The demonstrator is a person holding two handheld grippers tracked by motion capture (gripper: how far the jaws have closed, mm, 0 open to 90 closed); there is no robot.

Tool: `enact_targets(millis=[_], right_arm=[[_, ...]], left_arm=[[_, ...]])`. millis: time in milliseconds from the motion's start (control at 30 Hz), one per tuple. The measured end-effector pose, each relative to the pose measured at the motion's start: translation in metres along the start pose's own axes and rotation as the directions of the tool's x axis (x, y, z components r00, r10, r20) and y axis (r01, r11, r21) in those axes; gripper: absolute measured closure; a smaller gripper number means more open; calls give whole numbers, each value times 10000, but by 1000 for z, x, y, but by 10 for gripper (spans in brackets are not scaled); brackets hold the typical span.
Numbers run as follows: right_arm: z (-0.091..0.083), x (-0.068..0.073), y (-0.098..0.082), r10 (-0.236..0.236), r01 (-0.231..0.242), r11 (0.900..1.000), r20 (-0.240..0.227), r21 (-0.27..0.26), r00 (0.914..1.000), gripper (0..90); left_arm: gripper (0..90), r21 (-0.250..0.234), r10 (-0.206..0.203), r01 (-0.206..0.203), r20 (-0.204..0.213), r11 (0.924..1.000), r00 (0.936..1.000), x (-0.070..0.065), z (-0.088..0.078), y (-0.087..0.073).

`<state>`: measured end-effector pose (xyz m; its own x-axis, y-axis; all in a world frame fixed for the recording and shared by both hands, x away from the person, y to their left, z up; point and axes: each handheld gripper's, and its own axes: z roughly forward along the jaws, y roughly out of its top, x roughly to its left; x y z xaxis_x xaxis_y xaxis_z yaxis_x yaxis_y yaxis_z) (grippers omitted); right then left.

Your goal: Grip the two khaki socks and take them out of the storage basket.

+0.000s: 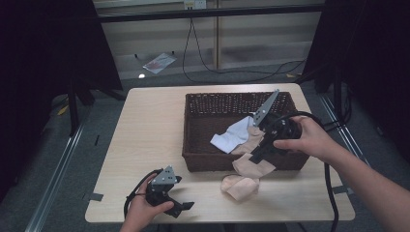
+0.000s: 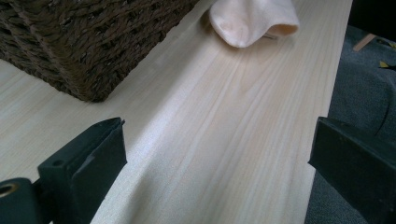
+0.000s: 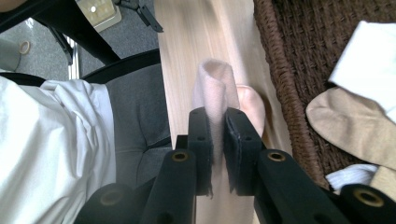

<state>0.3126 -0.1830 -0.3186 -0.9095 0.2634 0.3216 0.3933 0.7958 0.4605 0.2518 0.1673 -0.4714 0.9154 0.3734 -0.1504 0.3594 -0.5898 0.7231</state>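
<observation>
The right tool (image 3: 215,121) has its jaws pinched tight on a fold of a pale pink sock (image 3: 212,88), the fabric standing up between the black pads. From the high view the right tool (image 1: 257,153) sits at the near wall of the wicker basket (image 1: 193,130), and the pink sock (image 1: 249,166) drapes over that rim with its lower end bunched on the tabletop (image 1: 145,135) just in front. It looks as though the sock is being drawn across the rim, in or out I cannot say; gripping it by a fold near the middle lets both ends hang free rather than snag on the weave.

Inside the basket lie a white sock (image 1: 232,135) and a tan sock (image 3: 350,126), touching each other near the right tool.

The left tool (image 1: 181,207) rests low at the near edge of the tabletop, well apart from the basket, its jaws spread wide with nothing between them. Through its own camera, the left tool (image 2: 215,154) faces along the bare wood toward the sock's end (image 2: 252,21), which lies far ahead beside the basket corner (image 2: 84,51). It seems parked, ready to take that loose end if needed.
</observation>
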Motion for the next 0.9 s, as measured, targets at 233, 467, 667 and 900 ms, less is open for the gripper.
enact_targets(millis=[233,467,667,900], right_arm=[[13,-2,-8,52,-51,9999,-75,149,10000,812],[29,-8,-16,236,-243,9991,202,351,9995,612],[28,-6,-21,261,-278,9990,461,358,9986,410],[30,0,-30,92,-103,9999,784,126,9969,233]], left_arm=[[32,28,14,-14,-10,10000,10000,0,0,0],[32,8,-60,60,-27,10000,10000,0,-1,0],[32,-119,-61,61,30,9999,10000,0,0,-1],[32,-19,-52,52,-14,10000,10000,-1,-1,-1]])
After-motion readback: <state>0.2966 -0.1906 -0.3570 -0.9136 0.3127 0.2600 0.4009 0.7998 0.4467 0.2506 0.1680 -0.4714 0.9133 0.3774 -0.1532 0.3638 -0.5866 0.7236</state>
